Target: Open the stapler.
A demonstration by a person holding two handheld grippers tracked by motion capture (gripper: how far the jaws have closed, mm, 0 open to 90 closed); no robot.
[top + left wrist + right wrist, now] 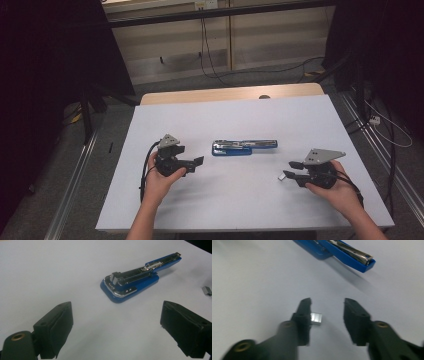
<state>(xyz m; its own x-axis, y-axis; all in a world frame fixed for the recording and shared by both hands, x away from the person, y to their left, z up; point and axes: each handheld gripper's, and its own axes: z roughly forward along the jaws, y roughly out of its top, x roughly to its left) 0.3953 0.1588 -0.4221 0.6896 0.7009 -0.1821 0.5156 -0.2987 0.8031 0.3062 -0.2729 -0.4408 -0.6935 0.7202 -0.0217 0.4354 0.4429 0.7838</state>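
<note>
Stapler, blue plastic with chrome magazine [244, 146], lid swung open, mid-table; long axis crosswise, hinge end towards left gripper [196, 162], whose jaws stand wide apart and empty. Staple block, small, silvery [316, 318], right of stapler, between right gripper's [325, 315] parted jaws, touching one.

left gripper [199, 161]: black body, grey three-cornered plate, black cable behind the claw
right gripper [291, 170]: black, brass-ringed holes behind jaws
</note>
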